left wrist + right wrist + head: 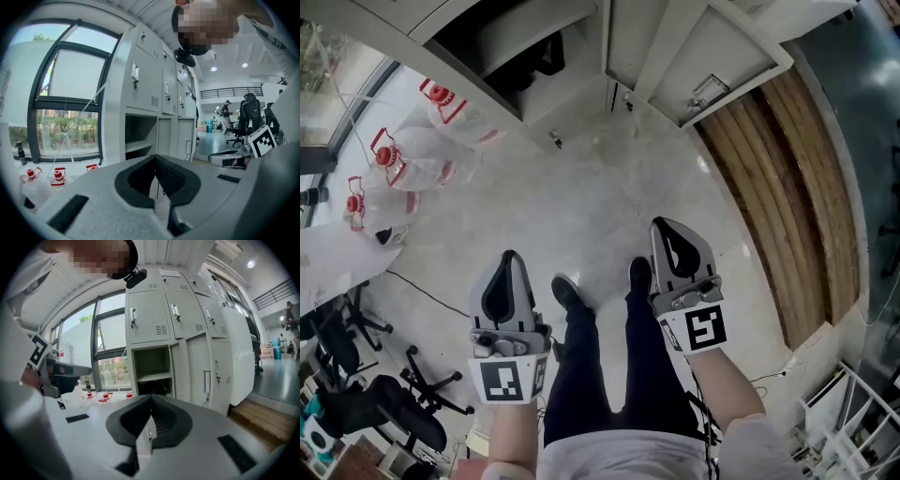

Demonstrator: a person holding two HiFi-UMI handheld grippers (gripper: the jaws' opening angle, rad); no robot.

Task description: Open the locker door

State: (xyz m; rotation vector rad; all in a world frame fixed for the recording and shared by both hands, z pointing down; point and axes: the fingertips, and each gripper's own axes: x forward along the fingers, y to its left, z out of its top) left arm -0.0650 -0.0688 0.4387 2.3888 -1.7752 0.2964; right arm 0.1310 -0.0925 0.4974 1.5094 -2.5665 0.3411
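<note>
A bank of grey lockers [178, 319] stands ahead of me. One lower compartment [150, 364] is open and dark inside, also in the left gripper view [139, 136]. In the head view a locker door [722, 56] with a small handle [710, 92] stands swung out at the top right. My left gripper [510, 255] and right gripper [664, 223] hang over the floor, well short of the lockers. Both are shut with nothing between their jaws. The left gripper [154, 157] and the right gripper [151, 397] each point roughly at the lockers.
Clear bags with red-capped bottles [412, 155] lie on the floor by the window at left. A wooden platform [797, 187] runs along the right. Black office chairs [366, 403] stand at lower left. My legs and shoes [567, 292] are between the grippers.
</note>
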